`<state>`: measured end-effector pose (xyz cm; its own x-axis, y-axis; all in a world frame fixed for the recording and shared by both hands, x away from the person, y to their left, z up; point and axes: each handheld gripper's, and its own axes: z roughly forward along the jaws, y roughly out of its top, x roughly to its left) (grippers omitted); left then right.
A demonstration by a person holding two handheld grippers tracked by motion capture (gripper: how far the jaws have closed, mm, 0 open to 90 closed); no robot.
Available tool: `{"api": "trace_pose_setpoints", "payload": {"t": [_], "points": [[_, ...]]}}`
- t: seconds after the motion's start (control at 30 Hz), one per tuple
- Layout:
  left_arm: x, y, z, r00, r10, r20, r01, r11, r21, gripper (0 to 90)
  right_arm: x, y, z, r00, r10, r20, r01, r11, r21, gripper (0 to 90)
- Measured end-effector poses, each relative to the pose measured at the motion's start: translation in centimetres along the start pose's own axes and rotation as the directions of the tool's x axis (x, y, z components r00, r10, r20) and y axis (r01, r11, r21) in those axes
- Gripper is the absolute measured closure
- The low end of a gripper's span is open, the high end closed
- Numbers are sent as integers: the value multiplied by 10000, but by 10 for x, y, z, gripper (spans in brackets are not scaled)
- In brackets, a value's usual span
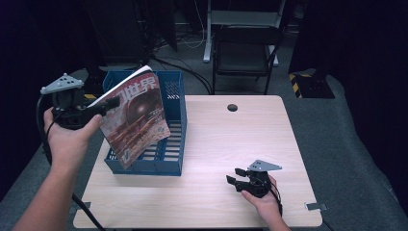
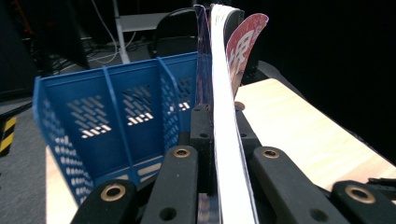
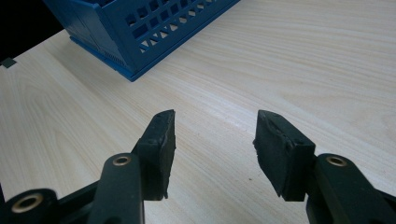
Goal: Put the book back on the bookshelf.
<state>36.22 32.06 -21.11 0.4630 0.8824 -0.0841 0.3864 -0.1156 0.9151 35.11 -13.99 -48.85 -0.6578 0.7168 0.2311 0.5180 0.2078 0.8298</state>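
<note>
- The left gripper point(image 1: 103, 107) pinches a magazine point(image 1: 136, 115) by its edge and holds it tilted above the blue basket point(image 1: 174, 161), with the lower corner hanging over the basket's near-left part.
- In my judgement the step in hand is lowering the magazine into the blue basket. To do it well, bring the magazine nearer to level above the basket first, so the lower corner does not catch on the slatted floor and fold.
- The grip is on 1 edge only, so the pages sag and fan; a slow descent and a release only once the magazine rests inside the basket walls would likely keep it from sliding out over the near rim.
- The right gripper point(image 1: 236, 176) rests on the table point(image 1: 226, 139), well to the right of the blue basket and nearer the person, its 2 jaws spread with nothing between them.
- The left gripper view shows what the high view cannot: the jaws pressed onto the magazine point(image 2: 224, 140) seen edge-on, with the cover curling away at the top and the basket's tall perforated back wall point(image 2: 121, 116) behind.
- The right gripper view shows the wide gap between the pads point(image 3: 161, 140) over bare wood, and 1 corner of the blue basket point(image 3: 140, 32) beyond them.
- The high view alone gives the whole layout, including the magazine's red cover.
</note>
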Motion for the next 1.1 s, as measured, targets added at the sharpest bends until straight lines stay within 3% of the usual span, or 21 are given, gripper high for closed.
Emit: {"api": "trace_pose_setpoints", "payload": {"t": [0.57,1.1], "points": [[30,-11,-7,9948,-533,-865,531,9986,-53,840,1,0,1,10000,-84,-4,84,9999,70,489],[33,-13,8,9898,-733,-1221,734,9973,-43,840,0,1,1,9999,-158,-27,158,9999,38,494]]}}
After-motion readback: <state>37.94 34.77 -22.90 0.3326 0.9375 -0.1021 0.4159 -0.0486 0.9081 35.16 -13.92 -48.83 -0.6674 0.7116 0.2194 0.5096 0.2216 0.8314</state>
